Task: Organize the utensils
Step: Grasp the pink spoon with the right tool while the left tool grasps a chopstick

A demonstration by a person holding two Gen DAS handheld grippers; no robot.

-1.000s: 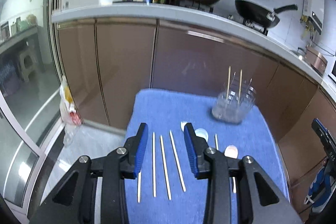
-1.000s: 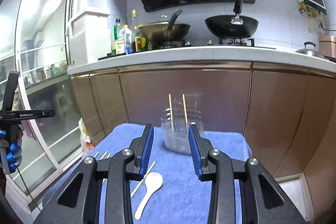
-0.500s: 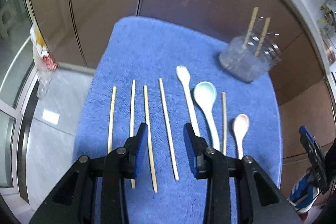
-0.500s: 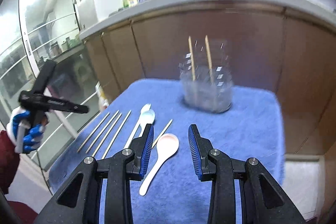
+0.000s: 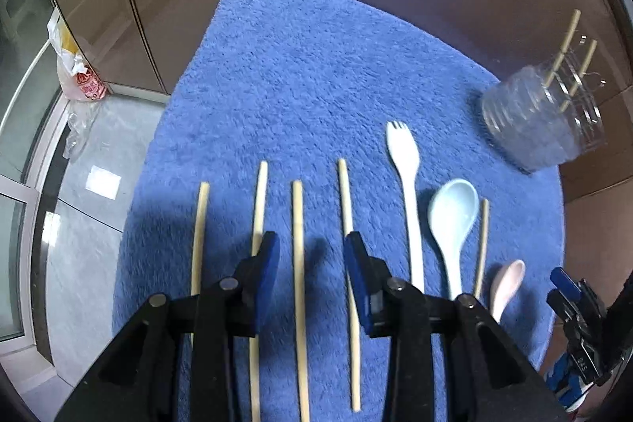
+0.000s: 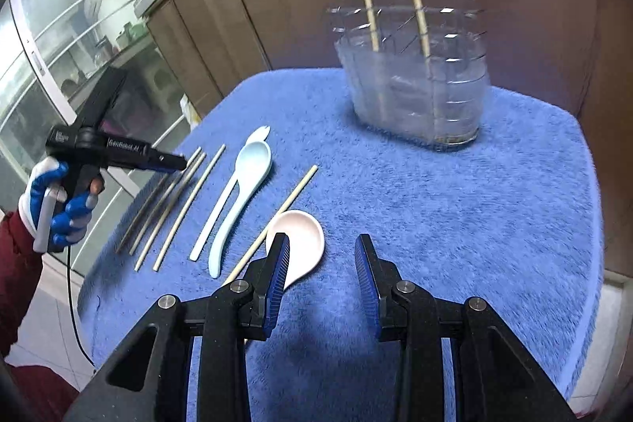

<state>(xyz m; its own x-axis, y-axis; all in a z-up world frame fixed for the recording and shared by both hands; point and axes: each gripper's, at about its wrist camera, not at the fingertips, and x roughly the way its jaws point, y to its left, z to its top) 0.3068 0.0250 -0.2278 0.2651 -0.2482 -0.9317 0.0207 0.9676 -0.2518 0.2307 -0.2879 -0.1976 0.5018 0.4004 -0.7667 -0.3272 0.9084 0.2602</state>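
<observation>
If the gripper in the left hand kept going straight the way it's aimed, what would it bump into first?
Probably the pale wooden chopstick lying between its open blue-padded fingers, on the fuzzy blue mat. The left gripper looks above it, though depth is unclear.

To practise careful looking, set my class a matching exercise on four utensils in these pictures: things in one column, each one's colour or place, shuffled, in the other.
Column one:
1. fork
2. larger spoon
3. smaller spoon
4. two upright chopsticks

Column two:
A. pale pink, lying nearest the right gripper
B. standing in the clear holder
C. white, lying between a chopstick and a spoon
D. light blue, lying beside the fork

Pairs: 1-C, 2-D, 3-A, 4-B
</observation>
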